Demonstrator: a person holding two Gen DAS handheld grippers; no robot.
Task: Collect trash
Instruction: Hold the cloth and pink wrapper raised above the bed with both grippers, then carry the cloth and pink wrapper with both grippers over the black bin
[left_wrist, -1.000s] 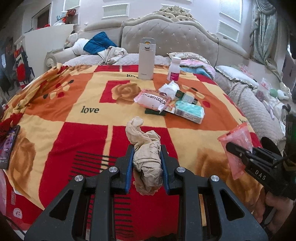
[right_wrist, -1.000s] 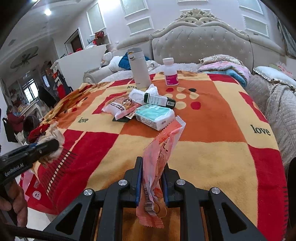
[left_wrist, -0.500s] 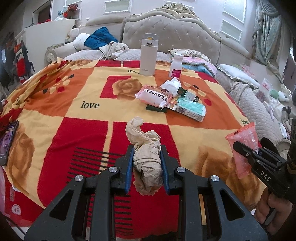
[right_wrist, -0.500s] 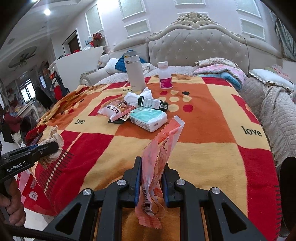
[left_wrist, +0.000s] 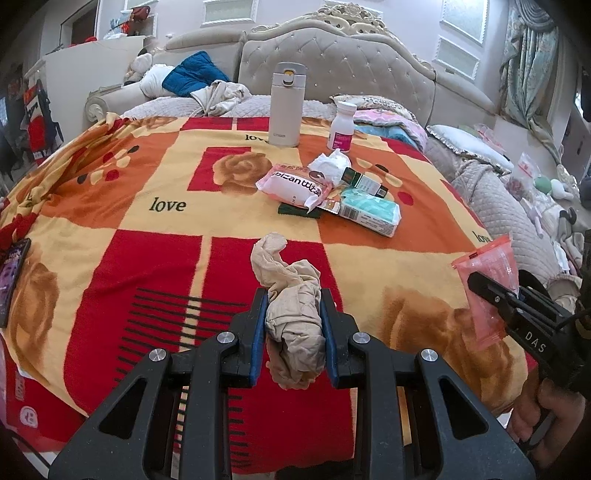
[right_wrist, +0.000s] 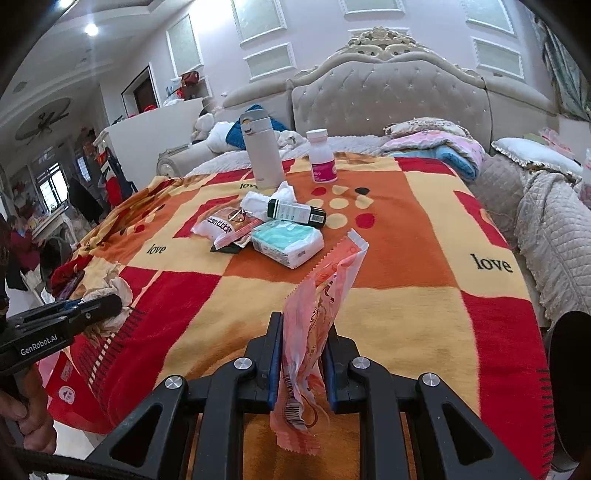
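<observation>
Carry-off step: left gripper clamps beige wad, right gripper clamps pink wrapper, both near blanket's front edge (bin unseen). Next: find bin.

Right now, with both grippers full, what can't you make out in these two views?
- Left wrist view: the dark card lies mostly under the pink snack pack.
- Left wrist view: the phone is cut by the left edge.
- Both views: the pink bottle's label is too small to read.
- No trash bin shows.
</observation>
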